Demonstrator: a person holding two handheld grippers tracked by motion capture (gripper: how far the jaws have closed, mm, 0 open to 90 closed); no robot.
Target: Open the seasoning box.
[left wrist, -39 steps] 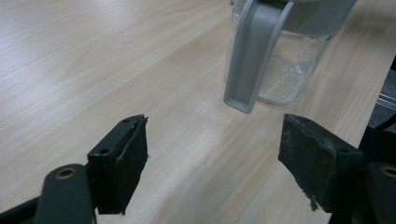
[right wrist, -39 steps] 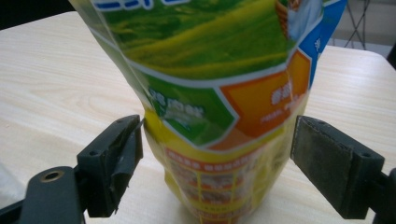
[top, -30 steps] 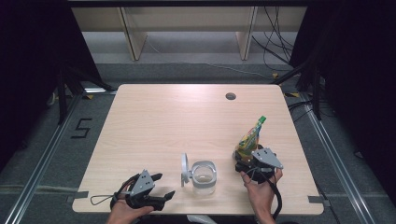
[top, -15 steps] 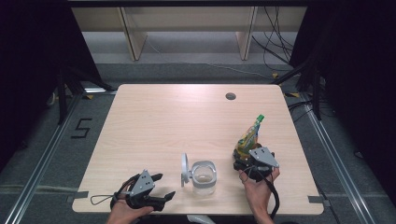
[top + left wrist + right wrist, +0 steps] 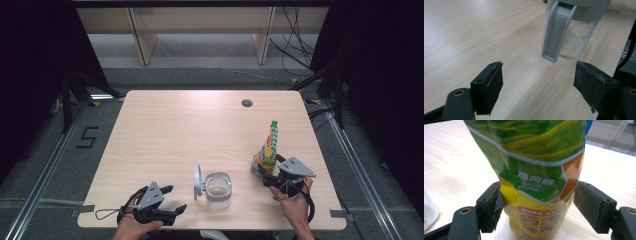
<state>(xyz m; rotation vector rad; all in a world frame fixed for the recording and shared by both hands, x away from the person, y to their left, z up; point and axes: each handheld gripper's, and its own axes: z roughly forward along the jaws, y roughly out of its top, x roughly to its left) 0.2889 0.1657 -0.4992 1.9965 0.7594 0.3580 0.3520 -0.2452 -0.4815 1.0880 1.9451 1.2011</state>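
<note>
- Since a second ago we see the yellow-green pouch [image 5: 268, 148] swing from a rightward lean to nearly upright, right of the jug [image 5: 218, 189], while the jug and both hands have barely shifted.
- Left of the jug, our left gripper [image 5: 172, 201] rests low at the table's [image 5: 175, 130] near edge, jaws spread wide and empty; they point toward the jug's grey handle [image 5: 556, 30], a likely next grab.
- At centre the jug stands open-topped, a little pale powder at its bottom, its handle turned left.
- Right of the jug, our right gripper [image 5: 537, 206] brackets the pouch's lower body: the left pad touches it, the right pad shows a gap, so it is parted and steadying more than clamping. We judge the pouch was stood up for pouring.
</note>
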